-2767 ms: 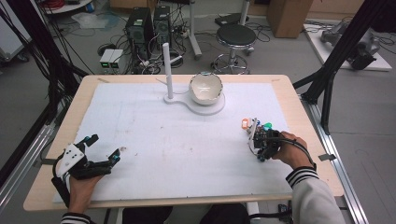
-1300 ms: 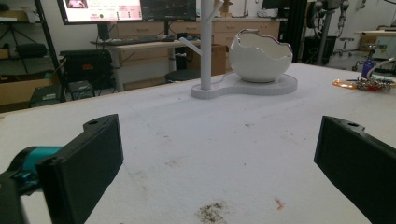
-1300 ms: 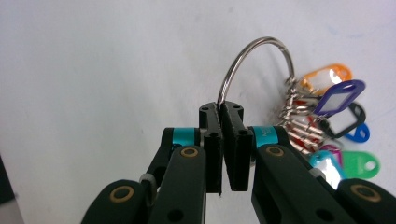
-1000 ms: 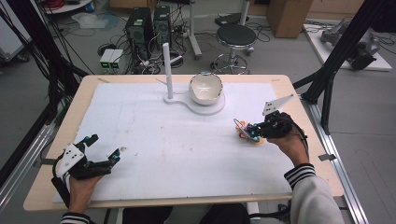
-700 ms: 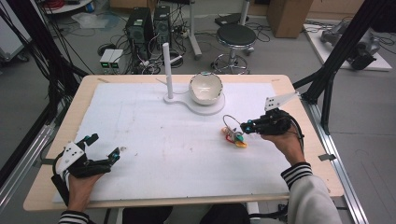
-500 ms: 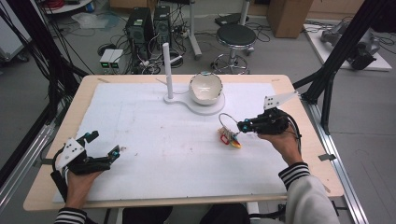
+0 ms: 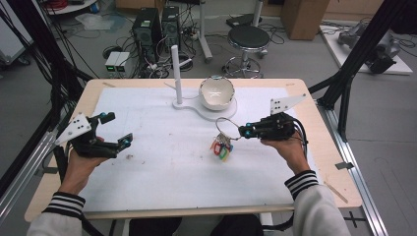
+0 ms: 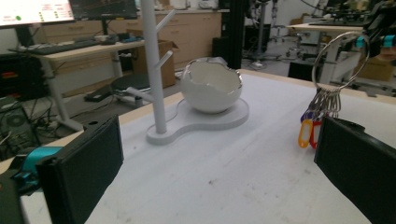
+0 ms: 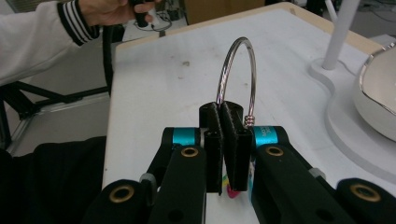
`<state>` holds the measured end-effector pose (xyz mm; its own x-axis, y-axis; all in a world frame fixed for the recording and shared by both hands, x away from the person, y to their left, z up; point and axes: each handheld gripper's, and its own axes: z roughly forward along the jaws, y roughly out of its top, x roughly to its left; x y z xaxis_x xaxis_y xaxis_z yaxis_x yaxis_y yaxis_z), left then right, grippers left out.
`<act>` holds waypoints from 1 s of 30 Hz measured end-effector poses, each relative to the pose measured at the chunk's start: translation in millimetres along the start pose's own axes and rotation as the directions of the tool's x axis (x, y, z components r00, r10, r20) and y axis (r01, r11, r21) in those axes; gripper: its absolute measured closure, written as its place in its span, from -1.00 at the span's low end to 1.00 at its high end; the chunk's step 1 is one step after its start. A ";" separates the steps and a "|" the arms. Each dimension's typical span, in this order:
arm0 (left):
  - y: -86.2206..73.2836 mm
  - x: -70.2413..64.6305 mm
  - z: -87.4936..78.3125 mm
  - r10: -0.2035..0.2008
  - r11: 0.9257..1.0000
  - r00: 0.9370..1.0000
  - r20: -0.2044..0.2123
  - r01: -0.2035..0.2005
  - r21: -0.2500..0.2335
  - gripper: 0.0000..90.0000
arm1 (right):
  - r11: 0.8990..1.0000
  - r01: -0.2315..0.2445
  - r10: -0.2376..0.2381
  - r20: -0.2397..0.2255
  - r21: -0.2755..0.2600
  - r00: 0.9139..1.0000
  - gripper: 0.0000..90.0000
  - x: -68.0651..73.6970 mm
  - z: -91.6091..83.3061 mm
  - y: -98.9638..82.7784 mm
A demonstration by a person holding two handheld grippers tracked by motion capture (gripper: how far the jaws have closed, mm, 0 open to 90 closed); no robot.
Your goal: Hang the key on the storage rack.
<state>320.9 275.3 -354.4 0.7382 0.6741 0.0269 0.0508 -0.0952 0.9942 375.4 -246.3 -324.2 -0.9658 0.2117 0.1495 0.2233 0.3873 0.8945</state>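
The worktop [image 7: 147,196], under a white mat, takes up the middle of the high view, and at its upper centre stands a white stand [image 7: 176,73] with short pegs on a flat base that also carries a white bowl [image 7: 215,92] shaped like a cracked eggshell. At the lower left of that view the left tongs [image 7: 114,130] hang above the mat with the jaws spread wide and nothing between them; their own view shows the two black pads far apart at the bottom corners. To the right of centre the right tongs [image 7: 242,132] are pressed together on the metal key ring [image 9: 236,70], whose loop arches above the pads in the right gripper view. Below the ring, a bunch of keys with coloured tags [image 7: 221,147] dangles just above the mat, right of centre and below the bowl in the high view. As a judgement, the pickup is done: the key ring is off the worktop and held firmly. What seems left is carrying it up to the stand, slipping the loop over a peg and letting go.
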 end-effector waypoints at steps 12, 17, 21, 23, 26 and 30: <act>34.2 -9.9 44.0 0.020 0.997 0.978 0.207 -0.034 0.064 -0.96 | 0.998 0.048 -0.049 -0.047 -0.031 0.998 0.96 5.7 15.7 13.9; 40.6 -16.7 61.2 0.007 0.997 0.959 0.282 -0.027 0.066 -0.96 | 0.997 0.062 -0.065 -0.069 -0.042 0.996 0.96 8.1 23.2 20.2; 44.8 -21.2 73.7 0.004 0.995 0.946 0.324 -0.036 0.092 -0.96 | 0.996 0.073 -0.077 -0.085 -0.042 0.993 0.96 8.7 29.2 24.8; 48.1 -23.8 81.1 -0.001 0.995 0.937 0.351 -0.034 0.095 -0.96 | 0.997 0.068 -0.072 -0.094 -0.043 0.993 0.96 9.5 31.7 26.8; 53.0 -28.7 93.9 -0.002 0.994 0.922 0.386 -0.042 0.105 -0.96 | 0.996 0.077 -0.081 -0.102 -0.043 0.991 0.96 9.5 36.1 29.1; 55.7 -36.6 110.9 0.002 0.989 0.902 0.432 -0.067 0.134 -0.96 | 0.996 0.083 -0.088 -0.108 -0.044 0.990 0.96 11.1 40.4 31.8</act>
<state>371.3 164.1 -311.5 0.9564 0.2916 -0.0186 0.0911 -0.2370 0.9672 377.1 -195.4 -311.1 -0.9902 0.0787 0.1151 0.1360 0.3639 0.9215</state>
